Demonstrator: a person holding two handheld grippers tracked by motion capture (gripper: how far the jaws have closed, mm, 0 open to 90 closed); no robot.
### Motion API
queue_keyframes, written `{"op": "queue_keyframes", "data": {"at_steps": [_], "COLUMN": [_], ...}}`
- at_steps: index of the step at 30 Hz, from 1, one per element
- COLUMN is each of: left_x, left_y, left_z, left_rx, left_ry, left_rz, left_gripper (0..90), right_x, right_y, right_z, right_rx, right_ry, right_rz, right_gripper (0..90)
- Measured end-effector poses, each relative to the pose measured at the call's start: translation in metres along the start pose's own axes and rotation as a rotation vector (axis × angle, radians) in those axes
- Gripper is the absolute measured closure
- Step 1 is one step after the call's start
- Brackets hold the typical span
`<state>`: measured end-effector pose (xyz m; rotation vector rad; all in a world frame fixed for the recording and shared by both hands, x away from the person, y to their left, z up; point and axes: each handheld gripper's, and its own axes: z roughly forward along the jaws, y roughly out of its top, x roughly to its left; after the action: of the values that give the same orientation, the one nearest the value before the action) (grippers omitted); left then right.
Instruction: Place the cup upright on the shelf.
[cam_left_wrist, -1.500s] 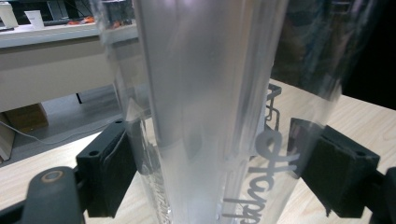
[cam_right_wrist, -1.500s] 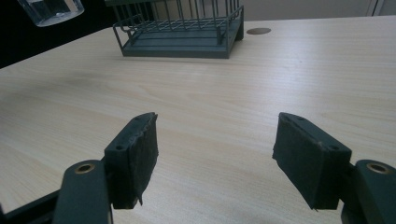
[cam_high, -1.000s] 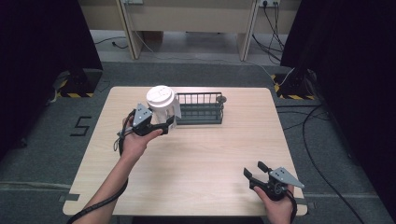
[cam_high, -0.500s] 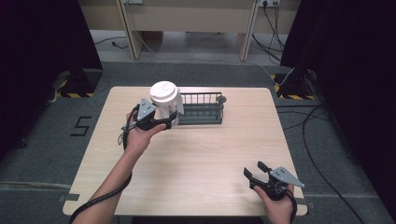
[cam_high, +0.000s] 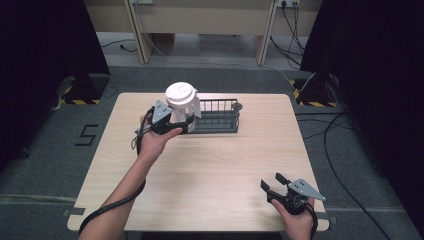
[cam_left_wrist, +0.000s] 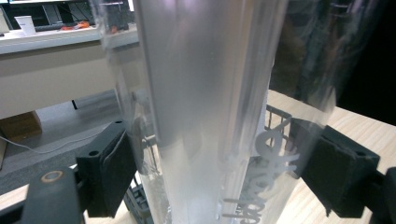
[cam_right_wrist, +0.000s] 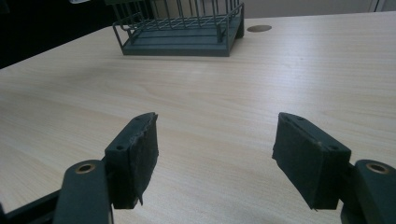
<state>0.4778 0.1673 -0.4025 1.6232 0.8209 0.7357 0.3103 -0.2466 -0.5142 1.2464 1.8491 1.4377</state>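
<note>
left gripper (cam_high: 170, 121): black body, grey three-cornered top plate, black cable
right gripper (cam_high: 272, 186): black, same grey plate, wrist strap
pads (cam_right_wrist: 135, 154): dark foam, frayed edge
arms: bare, no sleeves

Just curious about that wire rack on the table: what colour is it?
The wire rack is dark grey-green, clearest in the right gripper view.

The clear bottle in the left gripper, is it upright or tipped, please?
Roughly upright: the bottle stands with its white lid on top, clamped in the left gripper.
</note>
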Motion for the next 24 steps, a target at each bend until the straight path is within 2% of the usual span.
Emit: {"op": "queue_keyframes", "data": {"at_steps": [9, 24], "left_x": [-0.001, -0.006], "left_y": [0.008, 0.016], "left_z": [0.012, 0.034], "left_rx": [-0.005, -0.001], "left_ry": [-0.002, -0.009], "left_rz": [0.003, -0.005], "left_gripper": [17.4, 17.4], "right_x": [0.0, 0.0], "right_y": [0.0, 0.0], "right_z": [0.001, 0.0], "right_rx": [-0.002, 0.002], "right_ry": [-0.004, 0.003], "right_rz": [-0.012, 0.003], "right_gripper": [31.1, 31.1]}}
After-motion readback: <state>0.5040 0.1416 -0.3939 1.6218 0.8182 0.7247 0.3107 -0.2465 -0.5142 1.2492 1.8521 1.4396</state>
